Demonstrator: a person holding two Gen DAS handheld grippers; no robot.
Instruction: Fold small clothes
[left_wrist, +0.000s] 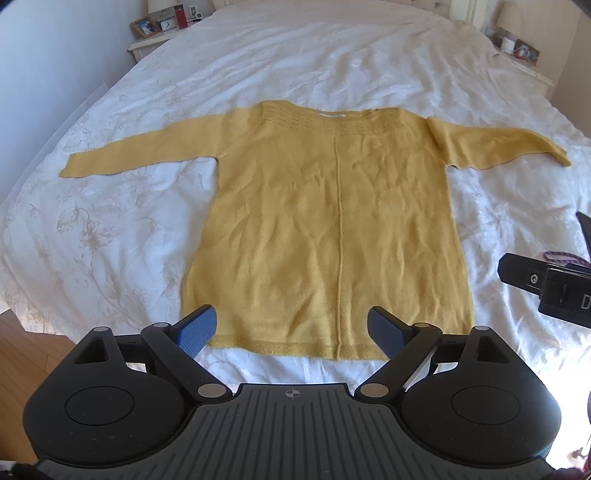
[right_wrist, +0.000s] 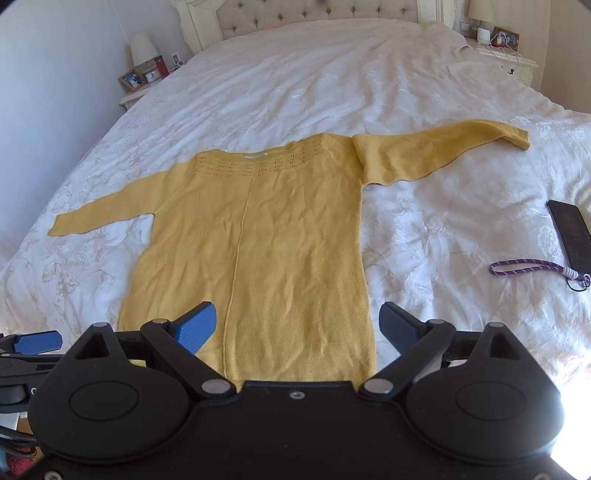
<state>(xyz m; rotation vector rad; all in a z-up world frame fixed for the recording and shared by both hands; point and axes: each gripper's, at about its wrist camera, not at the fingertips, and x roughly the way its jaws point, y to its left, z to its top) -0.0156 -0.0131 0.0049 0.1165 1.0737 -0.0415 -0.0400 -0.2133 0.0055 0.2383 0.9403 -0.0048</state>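
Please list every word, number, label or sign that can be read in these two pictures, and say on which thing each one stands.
"D": white letter on the right gripper's black body, cut by the left wrist view's edge.
Phone screen: reddish marks, too blurred to read.
Clock face: too small to read.
Yellow sweater: no readable label.
Left gripper: only a crosshair mark, no text.

Sweater (left_wrist: 332, 221) mustard yellow, openwork band at neckline. Bedspread (left_wrist: 122, 206) white, faint beige floral print. Finger pads (left_wrist: 197, 332) blue, textured; gripper bodies black. Phone (right_wrist: 570, 230) black; lanyard (right_wrist: 524, 266) purple, white flecks.
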